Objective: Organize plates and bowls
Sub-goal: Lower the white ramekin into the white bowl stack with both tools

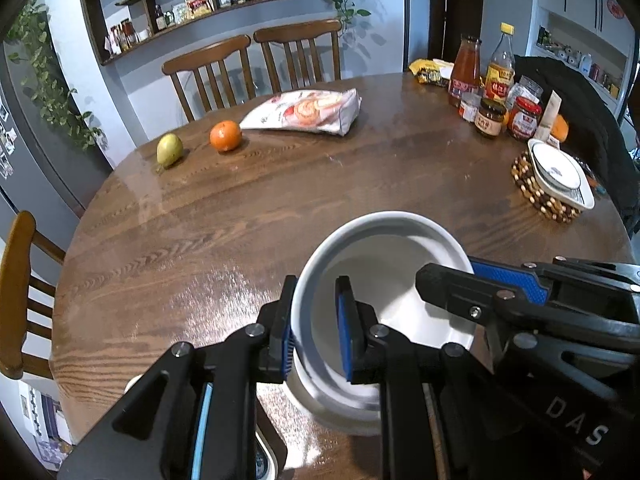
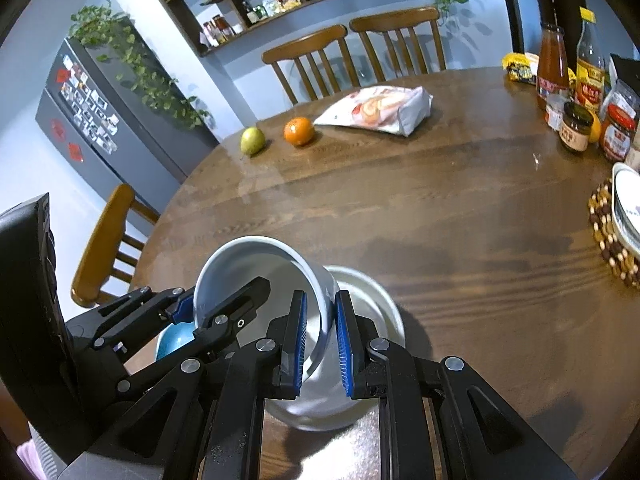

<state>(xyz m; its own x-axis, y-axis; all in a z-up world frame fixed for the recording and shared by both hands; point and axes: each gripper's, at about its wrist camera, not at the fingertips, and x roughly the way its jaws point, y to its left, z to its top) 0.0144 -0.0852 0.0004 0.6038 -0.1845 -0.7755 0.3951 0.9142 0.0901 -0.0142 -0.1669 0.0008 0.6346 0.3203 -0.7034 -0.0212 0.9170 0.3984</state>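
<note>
Both tongs, left [image 1: 314, 330] and right [image 2: 320, 342], pinch opposite walls of one white bowl [image 1: 384, 280] held tilted between them. The plate stack [image 1: 558, 176] lies far off toward the right tongs' side of the worktop [image 1: 280, 208], nearer that hand

left wrist view looks steeply down past its fingers, close over the white bowl [image 1: 384, 276]; right wrist view likewise. both share the round table [image 1: 280, 200], chairs and shelves ahead.

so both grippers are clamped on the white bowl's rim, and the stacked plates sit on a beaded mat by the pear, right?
Not by the pear. The left wrist view shows the stacked plates on the beaded mat beside the jars. Left gripper and right gripper do clamp the white bowl.
</note>
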